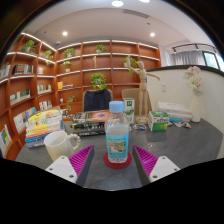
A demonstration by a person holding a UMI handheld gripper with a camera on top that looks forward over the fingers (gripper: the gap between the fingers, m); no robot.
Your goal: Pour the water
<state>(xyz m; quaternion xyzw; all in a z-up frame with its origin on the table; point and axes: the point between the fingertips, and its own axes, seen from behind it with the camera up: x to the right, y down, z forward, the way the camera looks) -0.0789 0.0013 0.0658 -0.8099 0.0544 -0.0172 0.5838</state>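
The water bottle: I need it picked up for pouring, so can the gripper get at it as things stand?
Probably yes. The water bottle stands upright just ahead of the open gripper, centred on the gap, nothing between. The white mug sits off to one side, apart.

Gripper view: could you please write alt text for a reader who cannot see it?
A capped water bottle stands on a red coaster on a grey table, between the open gripper's pink-padded fingers, untouched. A white mug sits to its left, with bookshelves and plants behind.

Clear capped water bottle (pixel 117 130), blue label, upright on red coaster, white mug (pixel 59 144) beside it
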